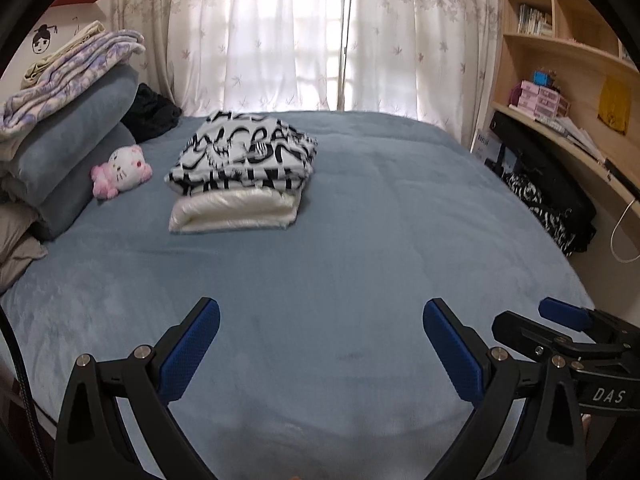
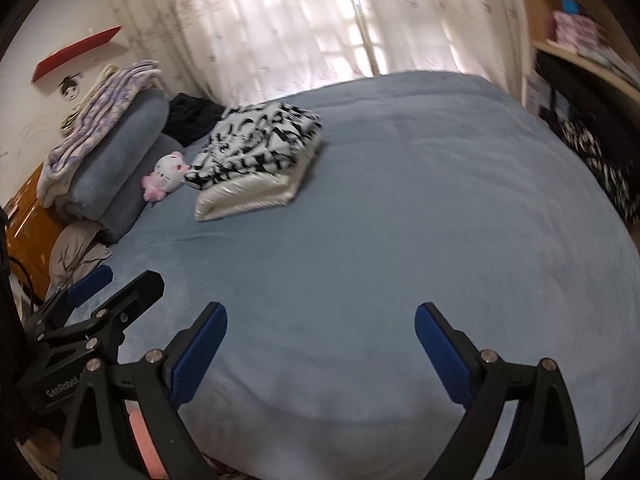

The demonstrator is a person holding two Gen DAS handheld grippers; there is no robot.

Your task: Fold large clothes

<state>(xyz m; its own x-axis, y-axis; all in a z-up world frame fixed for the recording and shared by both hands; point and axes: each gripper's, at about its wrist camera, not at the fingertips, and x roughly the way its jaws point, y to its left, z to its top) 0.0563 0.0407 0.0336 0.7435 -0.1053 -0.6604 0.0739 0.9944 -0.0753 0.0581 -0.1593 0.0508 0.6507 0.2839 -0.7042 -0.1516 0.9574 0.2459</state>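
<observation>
Presently, left tool (image 1: pixel 321 320) and right tool (image 2: pixel 321 326) are hovering over the bed's (image 1: pixel 360 240) near edge, both spread wide and gripping nothing. Folded white garment (image 1: pixel 234 212) and black-and-white printed garment (image 1: pixel 244 152) are lying stacked toward the far left corner. Best practice: square edges, smooth creases. Lettering reading "DAS" and "GenRobot" is showing on the tools.

Backlit curtains (image 1: pixel 296 36), fisheye edges, right view seemingly blurred

Motion-blurred curtains (image 2: pixel 280 20) and shelf clutter (image 2: pixel 576 28) (right wrist view), book titles (image 1: pixel 534 20) illegible.
</observation>
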